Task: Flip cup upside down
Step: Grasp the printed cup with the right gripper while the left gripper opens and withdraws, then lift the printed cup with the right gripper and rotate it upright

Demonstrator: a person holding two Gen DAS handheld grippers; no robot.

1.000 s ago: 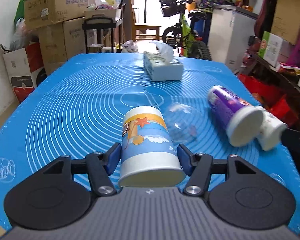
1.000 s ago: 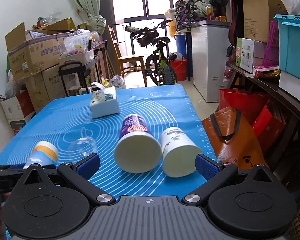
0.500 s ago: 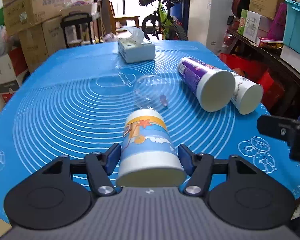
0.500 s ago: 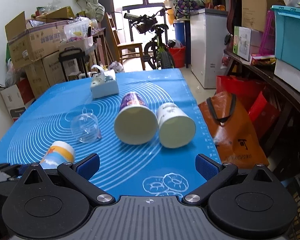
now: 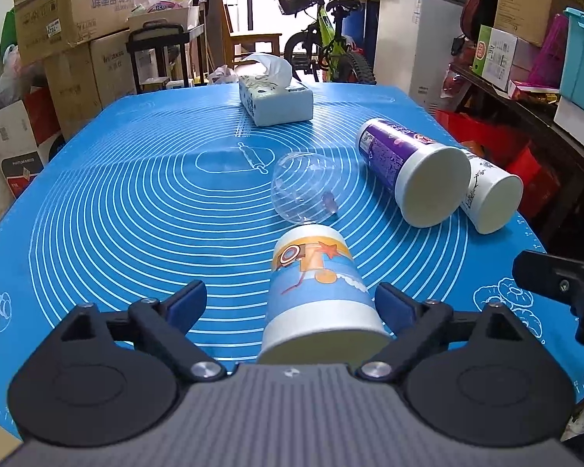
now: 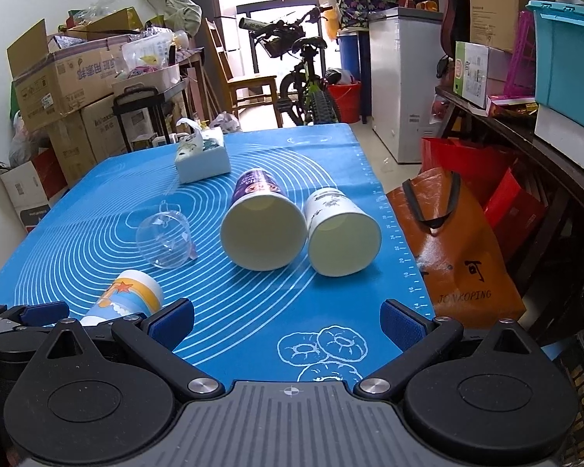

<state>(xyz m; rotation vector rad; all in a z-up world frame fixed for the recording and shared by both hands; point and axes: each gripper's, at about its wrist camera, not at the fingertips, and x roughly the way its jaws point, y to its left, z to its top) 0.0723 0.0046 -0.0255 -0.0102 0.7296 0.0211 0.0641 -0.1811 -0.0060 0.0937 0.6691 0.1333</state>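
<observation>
A paper cup with a blue, orange and white print [image 5: 315, 292] lies between the fingers of my left gripper [image 5: 292, 303], base pointing away, rim toward the camera. The jaws stand wide; the right pad [image 5: 393, 305] is near the cup, the left pad [image 5: 187, 299] is well apart from it. The cup also shows in the right wrist view [image 6: 124, 299], low over the blue mat [image 6: 253, 311]. My right gripper [image 6: 288, 319] is open and empty above the mat's near edge.
A clear plastic cup [image 5: 303, 188], a purple paper cup [image 5: 408, 171] and a white paper cup [image 5: 490, 194] lie on their sides on the mat. A tissue box [image 5: 274, 99] stands at the back. An orange bag [image 6: 451, 241] hangs off the right edge.
My left gripper has opened; its pads were pressed on the printed cup and now stand apart. The cup sits to the right between them. The right gripper pulled back slightly.
</observation>
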